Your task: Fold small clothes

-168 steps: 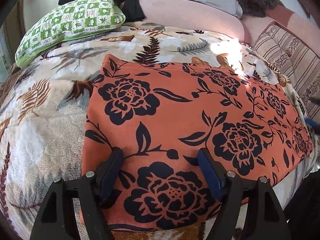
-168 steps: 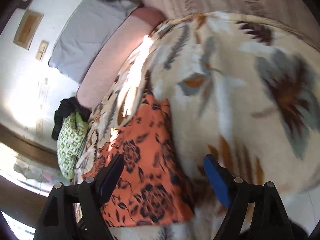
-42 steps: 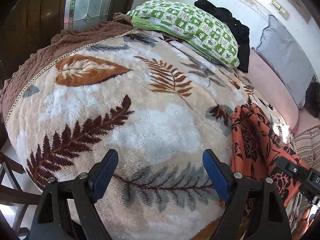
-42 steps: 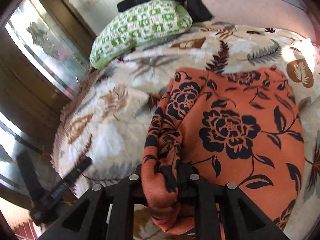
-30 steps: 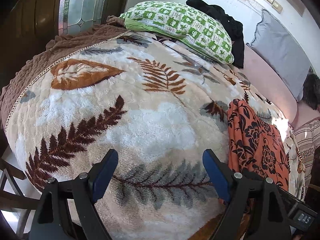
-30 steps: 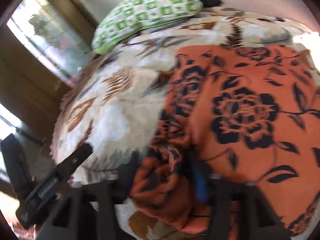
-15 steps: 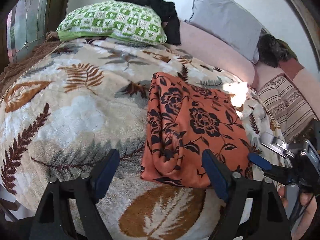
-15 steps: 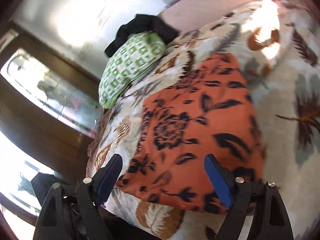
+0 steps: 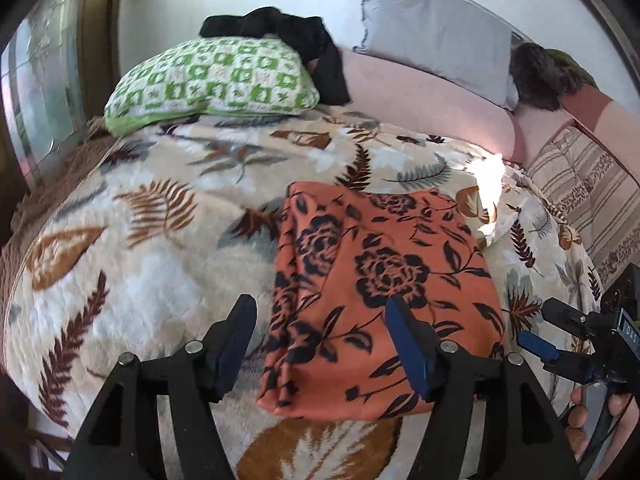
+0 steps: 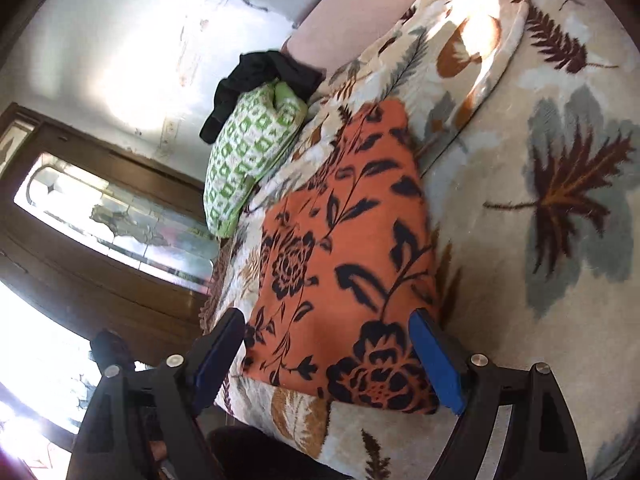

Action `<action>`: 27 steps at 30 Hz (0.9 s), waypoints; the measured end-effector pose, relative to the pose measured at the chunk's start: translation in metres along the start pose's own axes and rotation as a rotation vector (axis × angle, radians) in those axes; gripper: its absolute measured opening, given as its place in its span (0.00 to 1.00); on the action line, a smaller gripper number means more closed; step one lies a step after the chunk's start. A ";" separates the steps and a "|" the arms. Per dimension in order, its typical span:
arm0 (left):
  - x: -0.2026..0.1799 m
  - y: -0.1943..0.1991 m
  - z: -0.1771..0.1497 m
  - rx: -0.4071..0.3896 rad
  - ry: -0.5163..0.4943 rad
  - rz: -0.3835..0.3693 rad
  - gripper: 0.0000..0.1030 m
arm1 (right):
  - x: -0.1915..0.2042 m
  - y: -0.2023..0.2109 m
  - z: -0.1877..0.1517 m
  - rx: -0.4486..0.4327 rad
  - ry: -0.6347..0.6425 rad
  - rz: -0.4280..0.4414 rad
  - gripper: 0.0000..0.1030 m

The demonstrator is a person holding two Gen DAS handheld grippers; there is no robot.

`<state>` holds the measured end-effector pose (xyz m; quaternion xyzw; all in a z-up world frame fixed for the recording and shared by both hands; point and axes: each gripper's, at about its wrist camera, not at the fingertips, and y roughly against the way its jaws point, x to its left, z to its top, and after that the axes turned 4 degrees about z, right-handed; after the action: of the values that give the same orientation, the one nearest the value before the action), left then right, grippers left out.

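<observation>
An orange cloth with black flowers [image 9: 384,280] lies folded in a narrow rectangle on the leaf-print blanket [image 9: 152,248]; its left edge is bunched in folds. My left gripper [image 9: 324,340] is open and empty, hovering over the cloth's near left part. My right gripper [image 10: 328,356] is open and empty above the cloth [image 10: 344,248] at its near end. The right gripper also shows in the left wrist view [image 9: 540,332], to the right of the cloth, held by a hand.
A green-and-white pillow [image 9: 212,80] with a black garment [image 9: 296,40] on it lies at the back left. A grey pillow [image 9: 436,32] and pink bolster [image 9: 424,92] line the far wall. A striped cushion [image 9: 592,200] sits right. A glazed wooden door [image 10: 104,216] stands left.
My right gripper has let go of the bunched cloth edge and opened, then pulled back. My left gripper swung from the bare blanket over the cloth. The cloth now lies folded narrower.
</observation>
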<state>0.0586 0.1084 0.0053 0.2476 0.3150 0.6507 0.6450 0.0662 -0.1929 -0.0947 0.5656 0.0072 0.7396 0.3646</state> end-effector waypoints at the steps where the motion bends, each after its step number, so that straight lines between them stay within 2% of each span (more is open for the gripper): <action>1: -0.009 -0.008 0.007 0.011 -0.029 -0.002 0.66 | -0.007 0.002 0.006 0.000 -0.018 -0.010 0.84; 4: -0.023 -0.042 0.019 0.042 -0.078 -0.008 0.66 | -0.023 0.002 0.021 0.026 -0.053 -0.031 0.85; 6: -0.024 -0.070 0.014 0.088 -0.106 0.065 0.66 | -0.033 -0.005 0.032 0.064 -0.086 -0.008 0.85; 7: -0.020 -0.088 0.009 0.137 -0.112 0.107 0.66 | -0.035 -0.011 0.036 0.089 -0.100 0.005 0.85; 8: -0.015 -0.102 0.002 0.175 -0.112 0.111 0.67 | -0.036 -0.018 0.039 0.114 -0.105 0.021 0.85; 11: -0.005 -0.108 -0.006 0.148 -0.092 0.086 0.70 | -0.033 -0.044 0.039 0.179 -0.089 0.022 0.85; 13: -0.006 -0.109 -0.008 0.134 -0.101 0.088 0.70 | -0.030 -0.069 0.031 0.270 -0.044 -0.035 0.83; 15: -0.004 -0.108 -0.007 0.126 -0.100 0.081 0.70 | -0.024 -0.078 0.027 0.277 -0.014 -0.071 0.47; 18: 0.001 -0.108 -0.009 0.121 -0.085 0.063 0.73 | 0.004 -0.064 0.027 0.206 0.079 -0.102 0.38; 19: 0.002 -0.107 -0.010 0.120 -0.084 0.061 0.73 | 0.006 -0.064 0.025 0.204 0.094 -0.128 0.38; 21: 0.001 -0.106 -0.011 0.118 -0.088 0.055 0.73 | -0.008 -0.081 0.017 0.276 0.104 -0.227 0.40; 22: 0.001 -0.105 -0.011 0.110 -0.092 0.058 0.73 | -0.018 -0.081 0.017 0.277 0.048 -0.201 0.41; 24: 0.002 -0.106 -0.010 0.112 -0.085 0.053 0.73 | -0.022 -0.066 0.026 0.235 -0.033 -0.125 0.56; 25: 0.003 -0.106 -0.010 0.112 -0.081 0.049 0.73 | -0.019 -0.057 0.031 0.195 -0.037 -0.108 0.60; 26: 0.004 -0.106 -0.010 0.112 -0.079 0.047 0.73 | -0.015 -0.049 0.038 0.161 -0.031 -0.095 0.69; 27: 0.004 -0.106 -0.011 0.111 -0.078 0.047 0.73 | -0.013 -0.045 0.046 0.134 -0.027 -0.083 0.71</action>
<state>0.1233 0.1084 -0.0796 0.3154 0.3194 0.6369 0.6268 0.1296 -0.1856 -0.1082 0.5980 0.0751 0.7140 0.3562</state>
